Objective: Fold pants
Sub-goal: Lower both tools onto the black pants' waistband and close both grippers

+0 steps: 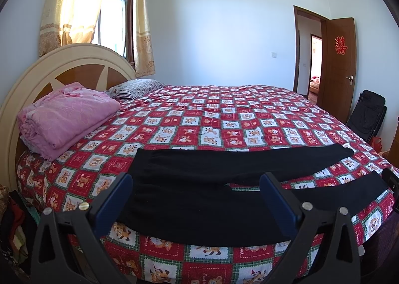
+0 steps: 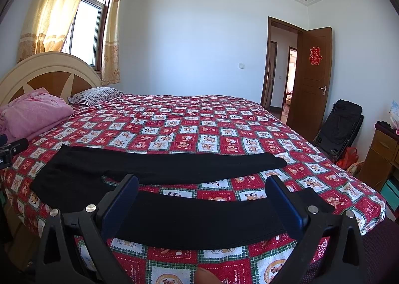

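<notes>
Black fabric pants [image 1: 199, 199] lay spread flat along the near edge of a bed, both grippers poised above them with fingers wide apart.

The pants rested on the red-and-white checked cartoon-print bedspread [image 1: 224, 119], waist toward the cream and brown wooden headboard [image 1: 37, 76], the two legs splayed apart and running to the right. The left gripper [image 1: 195, 193] hung over the waist and upper-leg area, its blue-padded fingers spread and holding nothing. The right gripper [image 2: 202, 196] hung over the nearer leg, likewise spread and empty. A folded pink blanket [image 1: 67, 119] and a striped pillow [image 1: 134, 88] sat near the headboard, well apart from the pants.
</notes>
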